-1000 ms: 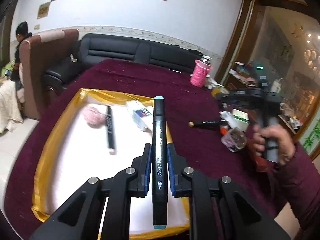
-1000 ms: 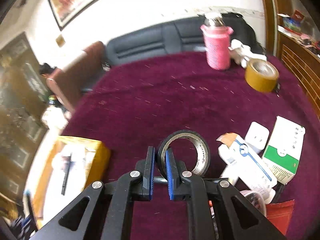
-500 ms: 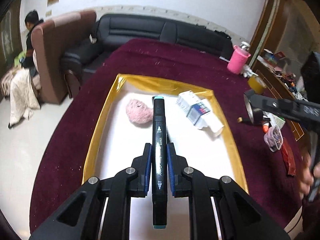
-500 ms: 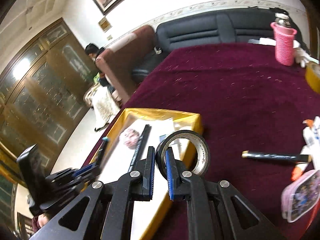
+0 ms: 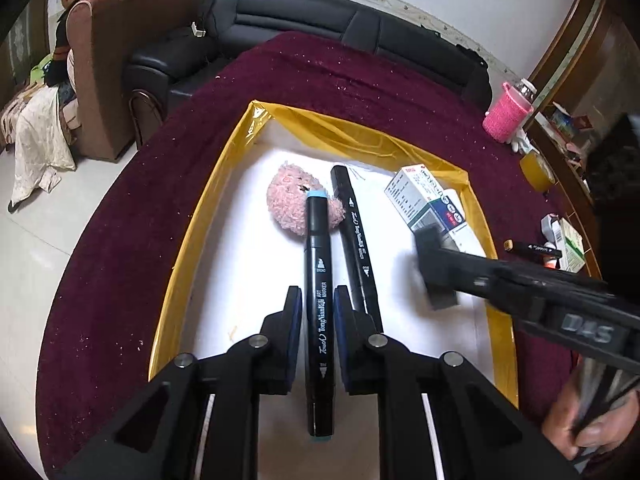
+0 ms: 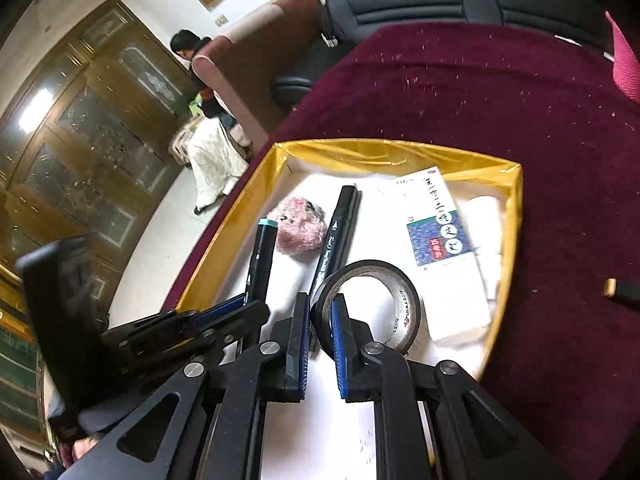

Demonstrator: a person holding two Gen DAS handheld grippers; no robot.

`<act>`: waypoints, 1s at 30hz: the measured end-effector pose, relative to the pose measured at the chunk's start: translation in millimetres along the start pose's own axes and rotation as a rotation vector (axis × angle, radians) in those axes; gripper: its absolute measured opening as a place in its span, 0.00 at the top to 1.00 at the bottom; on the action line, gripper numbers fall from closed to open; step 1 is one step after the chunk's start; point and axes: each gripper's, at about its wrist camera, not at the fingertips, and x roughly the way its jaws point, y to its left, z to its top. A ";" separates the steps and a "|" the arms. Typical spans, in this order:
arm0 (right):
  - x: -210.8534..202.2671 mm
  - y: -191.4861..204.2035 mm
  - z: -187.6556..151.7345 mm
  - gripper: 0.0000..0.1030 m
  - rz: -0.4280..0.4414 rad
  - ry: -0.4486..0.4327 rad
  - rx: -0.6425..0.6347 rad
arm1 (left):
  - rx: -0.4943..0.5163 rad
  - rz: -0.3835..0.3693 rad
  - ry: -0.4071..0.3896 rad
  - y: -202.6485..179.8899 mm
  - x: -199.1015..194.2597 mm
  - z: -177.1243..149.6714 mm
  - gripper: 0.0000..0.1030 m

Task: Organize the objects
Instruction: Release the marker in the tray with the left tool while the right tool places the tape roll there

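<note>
A gold-rimmed tray [image 5: 208, 200] with a white floor lies on the maroon table. In it are a pink fluffy ball [image 5: 288, 196], a black marker [image 5: 356, 236] and a white box [image 5: 432, 204]. My left gripper [image 5: 316, 304] is shut on a black marker with teal caps [image 5: 318, 280], held low over the tray. My right gripper [image 6: 320, 320] is shut on the wall of a black tape roll [image 6: 372, 304], low over the tray [image 6: 224, 224] beside the white box [image 6: 444, 240]. The right gripper [image 5: 436, 276] also shows in the left wrist view.
On the cloth right of the tray lie another marker [image 5: 532, 248], small boxes [image 5: 568, 240], a yellow tape roll [image 5: 536, 168] and a pink bottle [image 5: 508, 112]. A black sofa [image 5: 340, 36] and a brown armchair [image 5: 120, 60] stand behind the table.
Both grippers have moved in over the tray and lower, each still holding its object. The right gripper has come left from the cloth to beside the left gripper.
</note>
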 end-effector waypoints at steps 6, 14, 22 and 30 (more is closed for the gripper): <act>11.8 -6.8 5.6 0.88 -0.029 0.016 0.011 | 0.005 -0.015 -0.032 0.6 -9.1 -2.0 0.59; 2.1 -12.1 6.0 0.82 -0.057 -0.020 0.028 | -0.018 -0.046 -0.061 4.1 -21.6 -5.6 0.39; -71.9 -14.2 -20.2 0.36 -0.046 -0.193 0.003 | -0.053 -0.081 -0.045 4.0 -21.6 -9.7 0.35; -101.3 -44.1 -50.6 0.32 -0.028 -0.223 0.059 | -0.077 -0.235 0.025 -16.3 -1.1 -1.2 0.34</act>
